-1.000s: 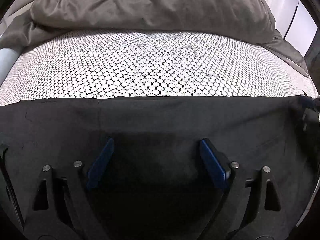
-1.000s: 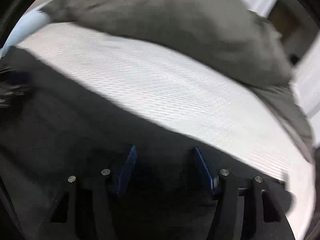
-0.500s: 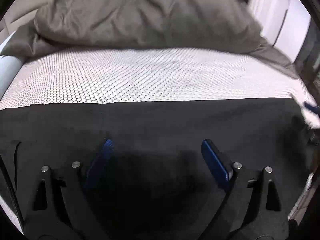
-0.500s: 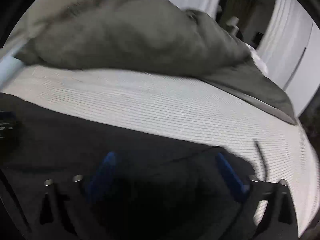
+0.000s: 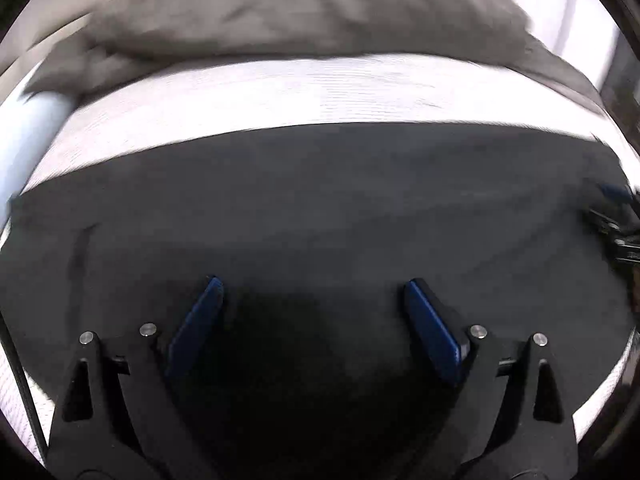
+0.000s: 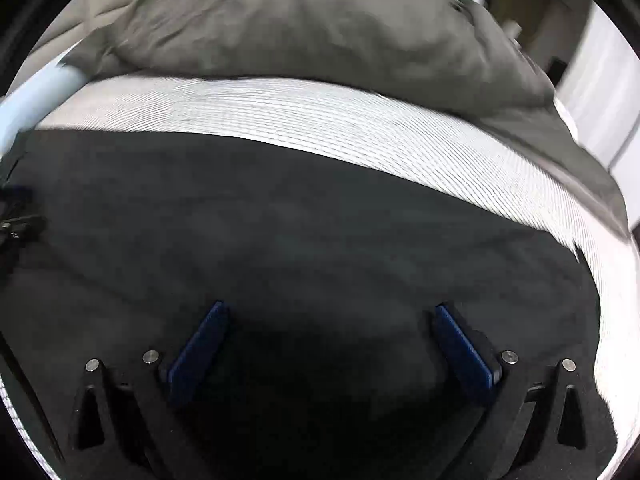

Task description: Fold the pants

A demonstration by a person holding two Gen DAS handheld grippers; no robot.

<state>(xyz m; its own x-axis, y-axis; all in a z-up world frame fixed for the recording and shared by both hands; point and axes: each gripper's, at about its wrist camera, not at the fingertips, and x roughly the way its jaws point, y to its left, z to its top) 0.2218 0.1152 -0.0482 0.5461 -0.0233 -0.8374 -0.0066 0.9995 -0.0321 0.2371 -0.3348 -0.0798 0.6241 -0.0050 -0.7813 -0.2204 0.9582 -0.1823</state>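
Pants (image 5: pixel 320 208) lie flat on the bed (image 5: pixel 280 92); left claw (image 5: pixel 312 292) and right claw (image 6: pixel 328 312) gape wide above them, holding nothing

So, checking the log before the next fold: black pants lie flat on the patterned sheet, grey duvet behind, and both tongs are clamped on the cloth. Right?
Not quite. Both wrist views show the left tongs and right tongs open over the pants, gripping nothing. The sheet and duvet are as you say.

Right hand-held gripper (image 6: pixel 326 314) jaws just opened wide, nothing between.
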